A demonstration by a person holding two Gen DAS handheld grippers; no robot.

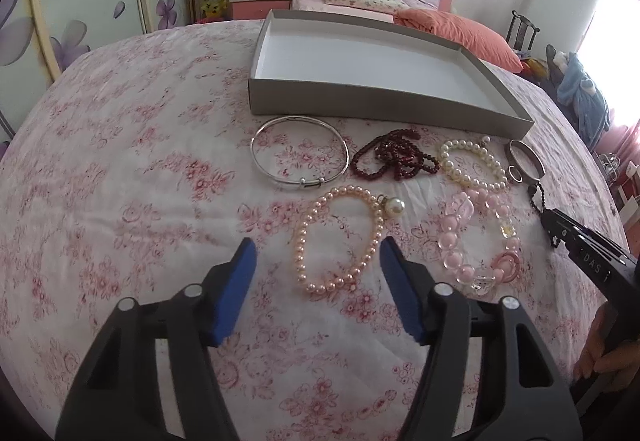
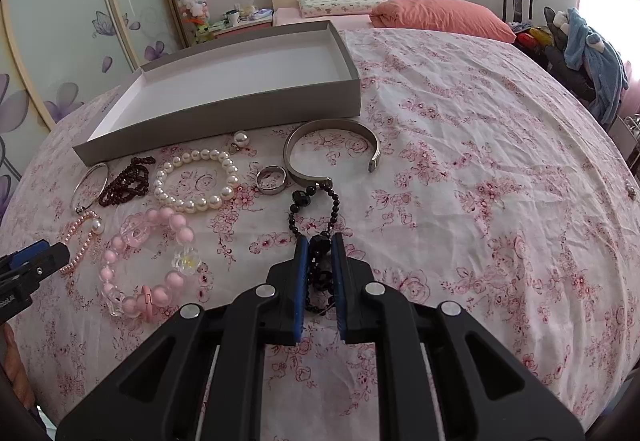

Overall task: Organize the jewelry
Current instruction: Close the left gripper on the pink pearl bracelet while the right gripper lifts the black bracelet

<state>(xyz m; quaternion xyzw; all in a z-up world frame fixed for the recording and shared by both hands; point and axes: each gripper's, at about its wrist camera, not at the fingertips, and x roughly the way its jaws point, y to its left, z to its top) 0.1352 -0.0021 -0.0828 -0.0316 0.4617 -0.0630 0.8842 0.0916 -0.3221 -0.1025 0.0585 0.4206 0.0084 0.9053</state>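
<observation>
Right claw (image 2: 320, 265) clamped on the black bead bracelet (image 2: 316, 209); beads pinched between the blue pads, the loop's far end lying on the bedsheet (image 2: 480, 161), touching the open end of the silver cuff bangle (image 2: 332, 149). Left claw (image 1: 316, 265) spread wide, holding nothing, low over the bed with the pink pearl bracelet (image 1: 340, 237) lying between its fingertips. Grey shallow box (image 1: 360, 97) sits on the bed behind the jewelry, nothing inside. Just in front of it, in a row: thin silver bangle (image 1: 300, 157), dark red bead strand (image 1: 394, 157), white pearl bracelet (image 1: 472, 165), small ring (image 2: 272, 179), the cuff. Chunky pink bead bracelet (image 1: 480, 241) lies beside the pink pearl one.
</observation>
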